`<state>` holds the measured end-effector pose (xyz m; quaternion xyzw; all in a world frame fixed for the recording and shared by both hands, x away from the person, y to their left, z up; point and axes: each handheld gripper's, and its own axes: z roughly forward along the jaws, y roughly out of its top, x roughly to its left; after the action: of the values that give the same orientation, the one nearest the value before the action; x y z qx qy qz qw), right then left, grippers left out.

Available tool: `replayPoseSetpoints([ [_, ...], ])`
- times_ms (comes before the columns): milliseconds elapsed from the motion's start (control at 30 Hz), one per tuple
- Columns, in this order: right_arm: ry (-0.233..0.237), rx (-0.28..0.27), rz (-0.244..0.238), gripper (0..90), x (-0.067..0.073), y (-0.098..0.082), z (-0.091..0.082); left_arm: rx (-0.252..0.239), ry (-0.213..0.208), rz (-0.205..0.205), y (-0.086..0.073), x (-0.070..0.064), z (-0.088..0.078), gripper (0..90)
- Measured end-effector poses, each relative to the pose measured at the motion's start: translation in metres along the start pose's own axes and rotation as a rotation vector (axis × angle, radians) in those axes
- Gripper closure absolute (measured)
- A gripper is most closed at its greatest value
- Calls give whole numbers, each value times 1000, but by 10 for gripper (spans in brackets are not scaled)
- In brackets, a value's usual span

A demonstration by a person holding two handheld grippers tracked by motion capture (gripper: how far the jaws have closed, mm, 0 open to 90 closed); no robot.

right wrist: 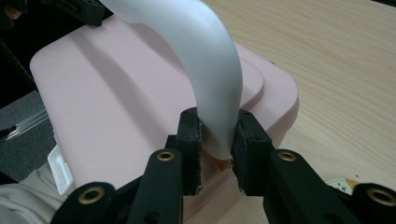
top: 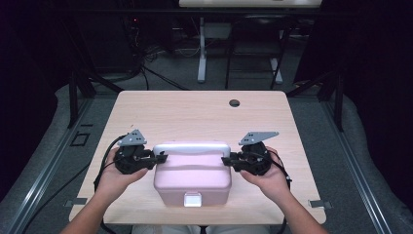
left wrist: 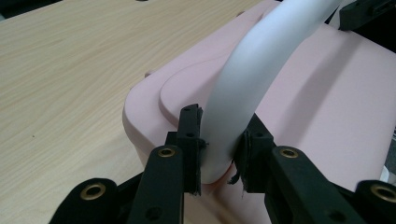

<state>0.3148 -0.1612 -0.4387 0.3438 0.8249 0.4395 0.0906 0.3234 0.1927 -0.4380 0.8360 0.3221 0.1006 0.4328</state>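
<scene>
On the wooden table (top: 195,109) sits a pink box (top: 192,180). The left gripper (top: 160,157) and right gripper (top: 226,160) each clamp one end of its white handle (top: 191,147).

Light wood worktop (top: 195,112), rounded corners, cable hole (top: 234,103) near far edge. Grey carpet floor (top: 48,161) w/ metal rails (top: 358,170) both sides. Bkgd dark; white desk legs (top: 201,48) + loose cables (top: 156,73) behind.
</scene>
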Motion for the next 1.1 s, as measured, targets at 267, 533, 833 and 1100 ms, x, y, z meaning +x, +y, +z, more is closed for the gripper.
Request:
replayPoseSetpoints([
  [267,4,2,-2,741,4,-2,-2,10,-4,6,0,-2,-2,739],
  [533,6,-7,4,742,5,-2,-5,12,-9,-3,2,-3,-4,739],
  [833,11,-22,9,743,4,1,-7,20,-17,-14,8,-1,-6,738],
  [1100,17,-36,28,743,1,7,-10,27,-26,-35,17,3,-9,738],
])
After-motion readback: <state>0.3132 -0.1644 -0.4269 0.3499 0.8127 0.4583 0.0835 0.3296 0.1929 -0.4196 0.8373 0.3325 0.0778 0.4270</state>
